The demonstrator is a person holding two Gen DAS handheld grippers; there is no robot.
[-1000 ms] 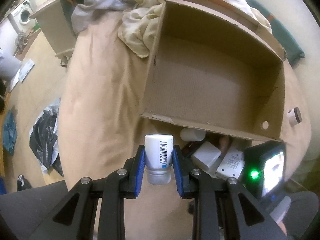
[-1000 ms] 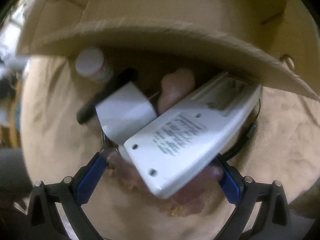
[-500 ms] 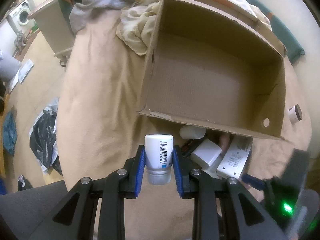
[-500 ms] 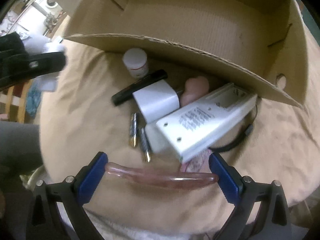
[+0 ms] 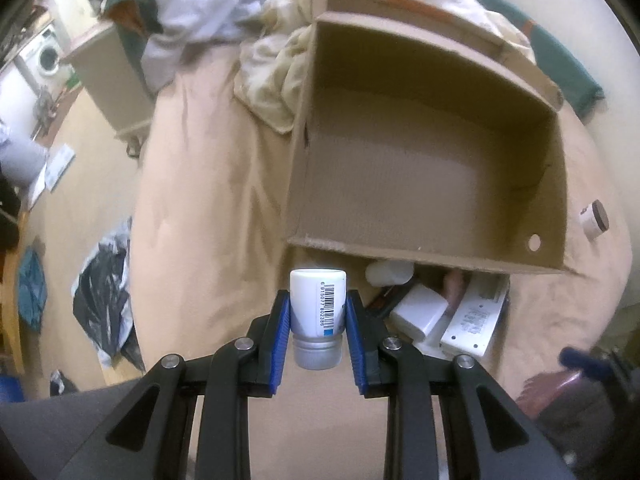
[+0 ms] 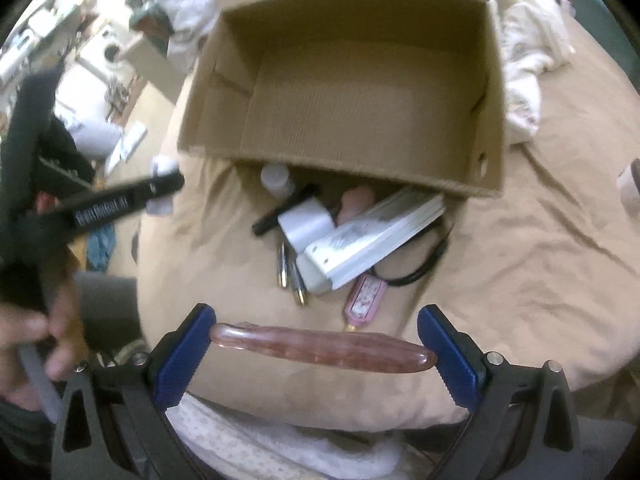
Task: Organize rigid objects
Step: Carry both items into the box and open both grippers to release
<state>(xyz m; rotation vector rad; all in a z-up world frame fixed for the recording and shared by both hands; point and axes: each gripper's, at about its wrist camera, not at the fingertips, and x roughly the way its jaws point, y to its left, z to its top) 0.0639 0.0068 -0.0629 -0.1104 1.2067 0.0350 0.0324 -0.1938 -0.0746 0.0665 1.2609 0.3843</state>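
White bottle (image 5: pixel 317 308): barcode, digits roughly 6915077 802386. White device (image 5: pixel 476 316) near bed's front edge: print unreadable.

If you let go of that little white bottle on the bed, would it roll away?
Probably: the white bottle looks round and smooth, so lying sideways it may roll. The soft bedspread would likely slow it. It seems small, likely light.

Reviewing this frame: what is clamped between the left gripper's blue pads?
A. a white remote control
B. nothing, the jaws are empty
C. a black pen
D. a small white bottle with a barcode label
D: in the left wrist view the left gripper has both pads pressed against the small white bottle, barcode facing the camera, short of the cardboard box.
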